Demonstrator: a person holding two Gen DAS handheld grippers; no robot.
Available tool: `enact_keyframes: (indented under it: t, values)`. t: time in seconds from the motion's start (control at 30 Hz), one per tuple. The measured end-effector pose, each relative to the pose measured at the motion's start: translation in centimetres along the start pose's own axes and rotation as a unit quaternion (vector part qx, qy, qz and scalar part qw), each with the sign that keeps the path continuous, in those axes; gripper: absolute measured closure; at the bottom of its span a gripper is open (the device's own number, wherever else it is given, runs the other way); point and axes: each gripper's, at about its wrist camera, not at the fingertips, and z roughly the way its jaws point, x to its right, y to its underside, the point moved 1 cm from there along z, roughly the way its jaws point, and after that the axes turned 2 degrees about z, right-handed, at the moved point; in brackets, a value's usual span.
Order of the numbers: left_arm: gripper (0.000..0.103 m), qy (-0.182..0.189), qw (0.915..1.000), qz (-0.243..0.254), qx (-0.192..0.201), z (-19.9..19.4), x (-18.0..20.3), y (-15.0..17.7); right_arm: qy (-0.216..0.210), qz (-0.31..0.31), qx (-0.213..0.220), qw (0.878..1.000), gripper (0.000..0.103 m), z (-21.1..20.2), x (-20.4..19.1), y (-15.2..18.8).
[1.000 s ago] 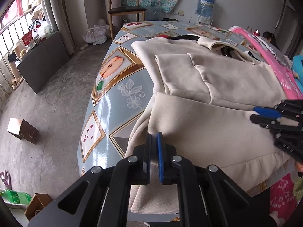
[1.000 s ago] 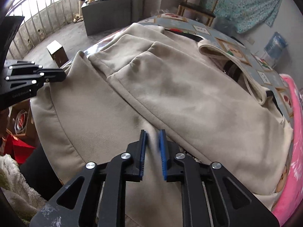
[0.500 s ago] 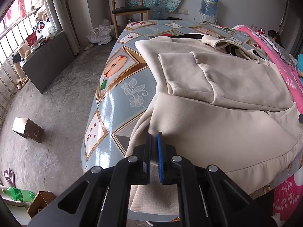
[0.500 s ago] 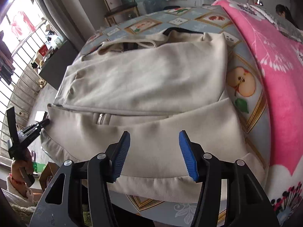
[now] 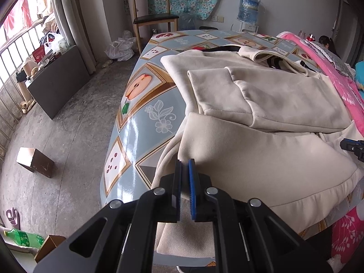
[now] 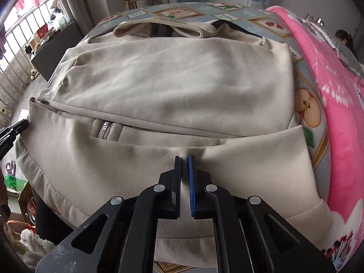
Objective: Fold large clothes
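A large beige zip jacket [image 5: 261, 159] lies on the fruit-patterned table [image 5: 145, 118], its sleeves folded across the body. My left gripper [image 5: 184, 166] is shut on the jacket's near left hem corner, with fabric showing between the pads. In the right wrist view the jacket [image 6: 182, 86] fills the table [image 6: 307, 113]. My right gripper [image 6: 184, 158] is shut on the lower right panel, which puckers at the fingertips. The zipper [image 6: 103, 133] shows left of centre. Each gripper's tip appears in the other view: the right gripper [image 5: 352, 147] and the left gripper [image 6: 13, 129].
A pink floral blanket [image 6: 336, 113] covers the table's right side. A wooden chair [image 5: 154, 18] and a water bottle [image 5: 249, 5] stand by the far wall. A small box [image 5: 34, 162] sits on the concrete floor. A person [image 5: 327, 42] sits at the far right.
My right gripper swung from the jacket's left middle to its lower right panel, opened wide on the way, then closed on the fabric. The left gripper kept its hold and place.
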Motion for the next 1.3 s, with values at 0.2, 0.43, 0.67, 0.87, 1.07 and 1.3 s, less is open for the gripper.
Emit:
enact_keyframes:
  t: [0.2, 0.43, 0.67, 0.87, 1.07, 1.3]
  values:
    - [0.097, 0.014, 0.9994, -0.010, 0.028, -1.8, -0.5, -0.9, -0.020, 0.055, 0.075, 0.995, 0.100, -4.2, 1.8, -1.2]
    - [0.097, 0.002, 0.9998, -0.009, 0.016, -0.2, -0.5, -1.5, -0.002, 0.067, 0.060, 0.996, 0.100, -0.2, 1.5, -2.0]
    - [0.097, -0.022, 0.9996, 0.018, 0.009, 0.6, 0.4, -0.8, -0.025, 0.112, 0.040, 0.993, 0.094, 0.6, 3.0, -1.0]
    - [0.097, -0.025, 0.9994, 0.022, 0.008, 0.5, 0.3, -0.9, 0.001, 0.137, 0.064, 0.988, 0.077, -3.1, 6.4, 0.6]
    - [0.097, -0.030, 0.9993, 0.023, 0.006, 0.7, 0.6, -0.9, 0.024, 0.179, 0.042, 0.983, 0.080, -0.9, 10.2, 1.9]
    - [0.097, -0.001, 0.9999, 0.010, 0.009, 0.4, 0.0, -0.7, 0.000, 0.174, 0.064, 0.983, 0.066, -3.0, 9.2, 1.5]
